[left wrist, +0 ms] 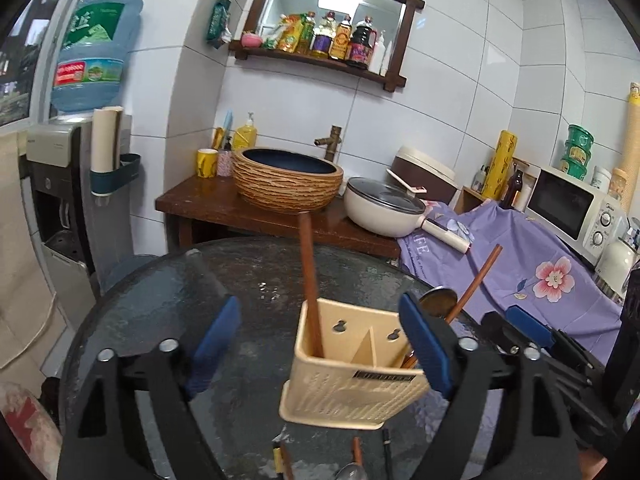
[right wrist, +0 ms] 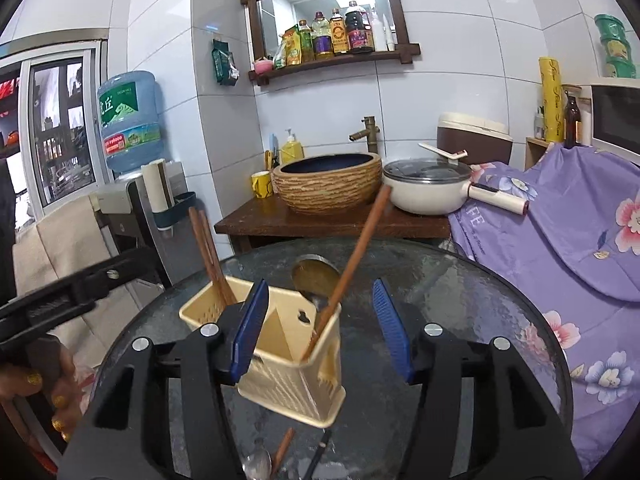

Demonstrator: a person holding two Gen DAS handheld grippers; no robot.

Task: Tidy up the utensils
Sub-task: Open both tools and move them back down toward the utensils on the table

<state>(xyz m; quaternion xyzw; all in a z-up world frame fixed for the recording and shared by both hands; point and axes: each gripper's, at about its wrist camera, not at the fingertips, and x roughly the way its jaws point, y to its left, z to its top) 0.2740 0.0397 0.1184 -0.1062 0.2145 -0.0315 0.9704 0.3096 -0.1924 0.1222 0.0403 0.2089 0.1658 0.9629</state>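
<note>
Plastic, wood, glass and cloth around the two hand-held grippers

Between the spread fingers of the left hand-held gripper stands a cream utensil holder of matt, slotted plastic, with smooth reddish wooden chopsticks in it. The fingers are matt black plastic with blue rubbery-looking pads and shiny metal screws. Under both grippers lies the table, dark textured glass with a dull sheen. Ahead of the right hand-held gripper, a metal spoon bowl looks brushed. Beyond it sit a ridged, rough-looking basin on glossy brown wood, and purple flowered cloth to its right.
</note>
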